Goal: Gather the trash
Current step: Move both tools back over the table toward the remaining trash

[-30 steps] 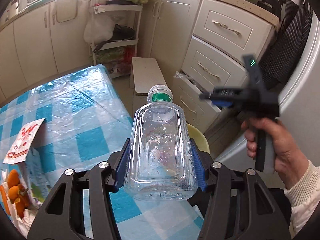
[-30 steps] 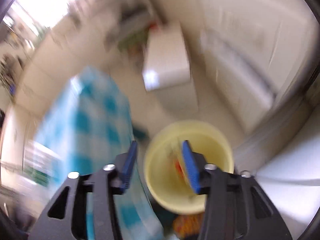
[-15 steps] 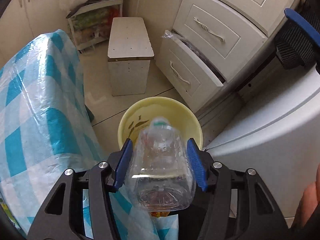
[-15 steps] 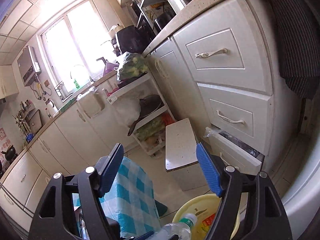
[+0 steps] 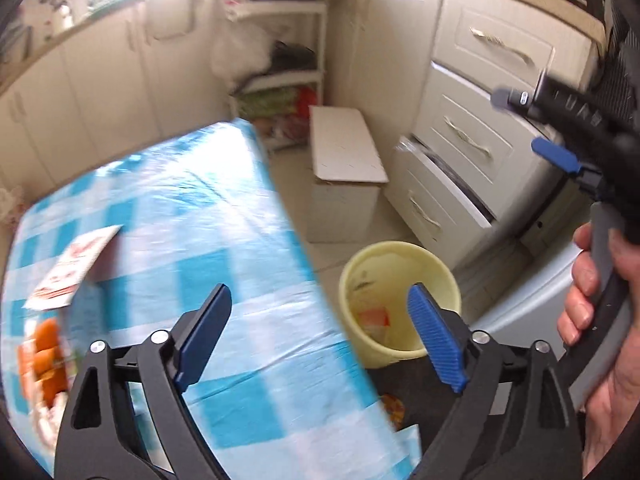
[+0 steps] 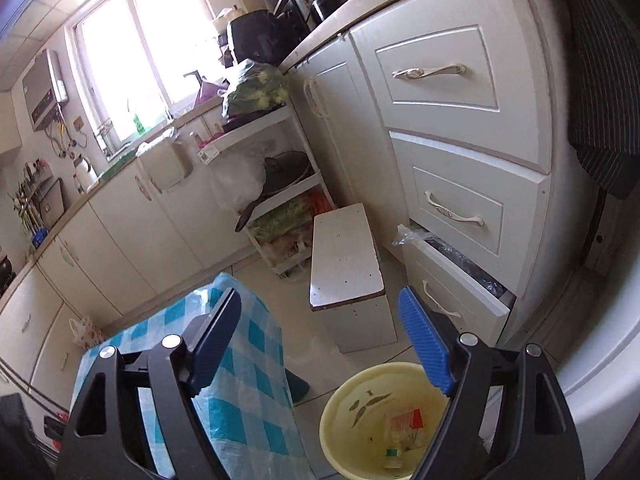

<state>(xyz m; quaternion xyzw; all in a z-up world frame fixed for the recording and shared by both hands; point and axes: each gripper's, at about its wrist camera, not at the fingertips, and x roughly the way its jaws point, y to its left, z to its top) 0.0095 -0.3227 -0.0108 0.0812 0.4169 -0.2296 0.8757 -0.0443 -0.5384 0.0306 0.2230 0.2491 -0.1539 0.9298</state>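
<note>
My left gripper (image 5: 320, 300) hangs over the table's edge, its jaws opening wide with nothing between them. Just right of it on the floor stands the yellow bin (image 5: 400, 246). In the right wrist view the clear plastic bottle (image 6: 394, 434) with a green cap lies inside the bin (image 6: 340, 396), beside a red wrapper (image 6: 408, 418). My right gripper (image 6: 320, 300) is raised above the bin, jaws also opening, empty. One of its blue pads (image 5: 554, 156) and the hand (image 5: 592, 300) holding it show at the right of the left wrist view.
The table under a blue-checked cloth (image 5: 192, 220) carries a red-and-white paper packet (image 5: 72, 264) and a bag of oranges (image 5: 44, 352). A white stool (image 6: 344, 256) stands past the bin. The bottom drawer (image 6: 460, 280) hangs open. White cabinets and a shelf rack line the walls.
The bottle has left my left gripper and now lies in the bin. The left jaws spread wide and swung back toward the table. The right jaws widened as that gripper rose.
</note>
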